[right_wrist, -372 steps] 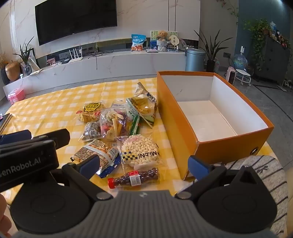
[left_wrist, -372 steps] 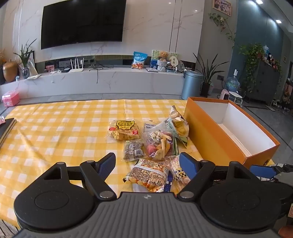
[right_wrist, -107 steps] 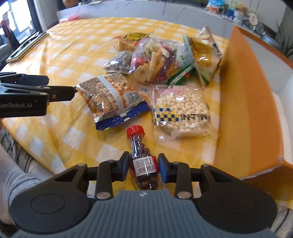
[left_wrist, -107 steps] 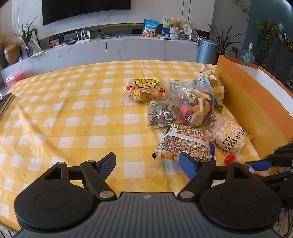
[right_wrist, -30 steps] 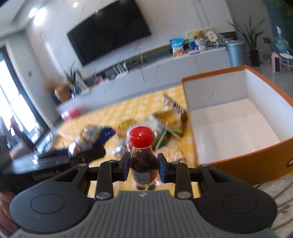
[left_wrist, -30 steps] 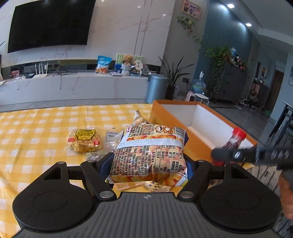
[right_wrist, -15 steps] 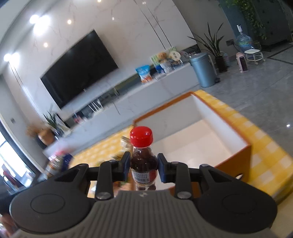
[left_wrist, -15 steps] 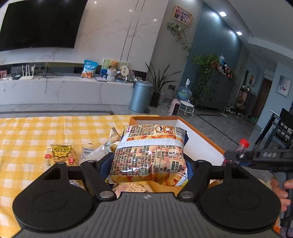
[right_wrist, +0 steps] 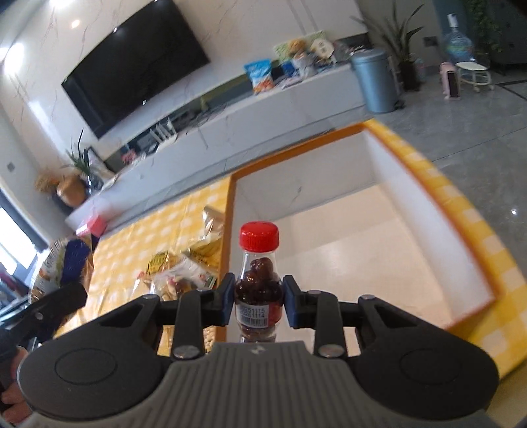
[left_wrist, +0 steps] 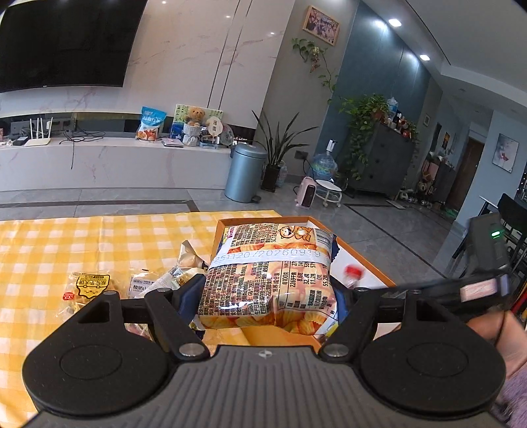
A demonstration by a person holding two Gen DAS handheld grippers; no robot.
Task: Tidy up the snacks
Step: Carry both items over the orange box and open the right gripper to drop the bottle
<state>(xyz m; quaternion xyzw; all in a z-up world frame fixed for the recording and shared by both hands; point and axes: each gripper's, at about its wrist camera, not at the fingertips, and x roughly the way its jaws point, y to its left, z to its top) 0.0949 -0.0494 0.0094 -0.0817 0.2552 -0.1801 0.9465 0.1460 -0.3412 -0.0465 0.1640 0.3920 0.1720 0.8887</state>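
The orange cardboard box with white lining [right_wrist: 388, 237] looks empty. The right tool [right_wrist: 258, 301] clamps a small red-capped clear bottle of dark candies [right_wrist: 258, 286] above it; the left tool [left_wrist: 268, 296] pinches a printed orange crisp bag [left_wrist: 268, 276] beside it. Other snack packets [left_wrist: 89, 286] remain on the yellow-checked desk [left_wrist: 49, 243]: early going.

The room was bright and evenly lit, with recessed ceiling lights [left_wrist: 394, 22] glowing as small hot spots and reflecting off the glossy marble wall [left_wrist: 184, 59]. Both views bent strongly at the edges, as fisheye lenses do. The left wrist view was mostly sharp, though the red bottle cap [left_wrist: 353, 272] was smeared. The right wrist view was soft with motion blur across the background, and a window [right_wrist: 13, 243] at its left edge was blown out white.
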